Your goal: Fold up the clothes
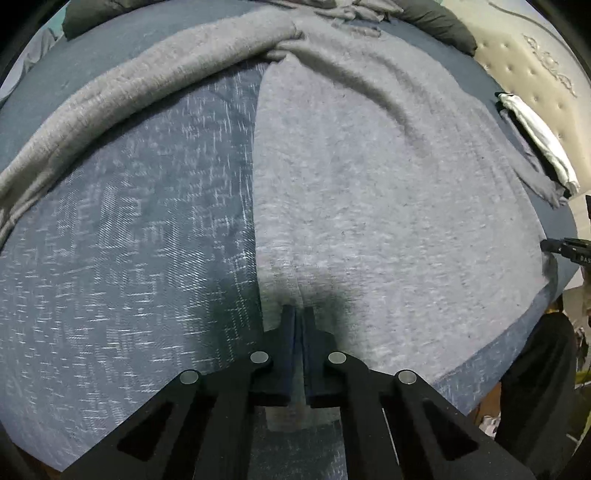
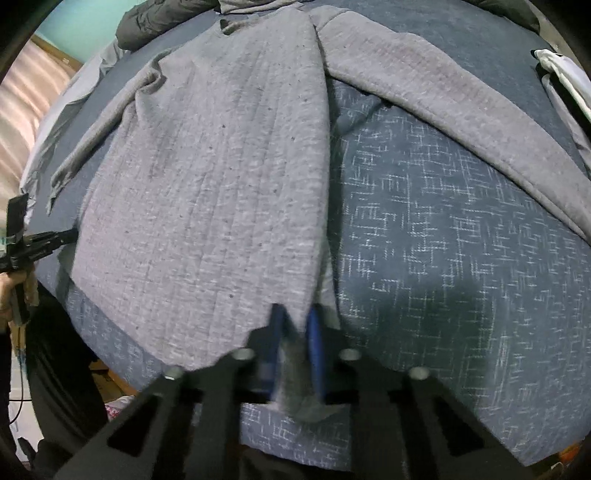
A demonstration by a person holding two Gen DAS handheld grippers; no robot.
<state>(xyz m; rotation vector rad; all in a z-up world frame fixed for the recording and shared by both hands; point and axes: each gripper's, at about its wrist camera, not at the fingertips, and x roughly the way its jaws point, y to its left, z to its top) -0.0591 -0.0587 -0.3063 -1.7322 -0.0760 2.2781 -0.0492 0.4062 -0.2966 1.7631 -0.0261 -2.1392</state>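
A grey long-sleeved sweater (image 1: 369, 184) (image 2: 207, 177) lies flat on a blue patterned bed cover (image 1: 129, 240) (image 2: 443, 240). Its sleeves spread outward: one (image 1: 129, 96) to the left, one (image 2: 443, 107) to the right. My left gripper (image 1: 299, 314) is shut on the hem at the sweater's left bottom corner, with grey cloth showing between its fingers. My right gripper (image 2: 295, 314) is shut on the hem at the right bottom corner, grey fabric pinched between its blue pads (image 2: 277, 332). Each gripper shows at the edge of the other view: the right gripper (image 1: 565, 249) and the left gripper (image 2: 48, 240).
Dark grey garments (image 1: 436, 18) (image 2: 155, 18) are heaped at the far end of the bed. A white cloth (image 1: 539, 140) (image 2: 565, 70) lies at the right edge beside a cream quilted mattress (image 1: 535, 59). A person's dark trousers (image 1: 535, 387) (image 2: 62, 350) stand at the near bed edge.
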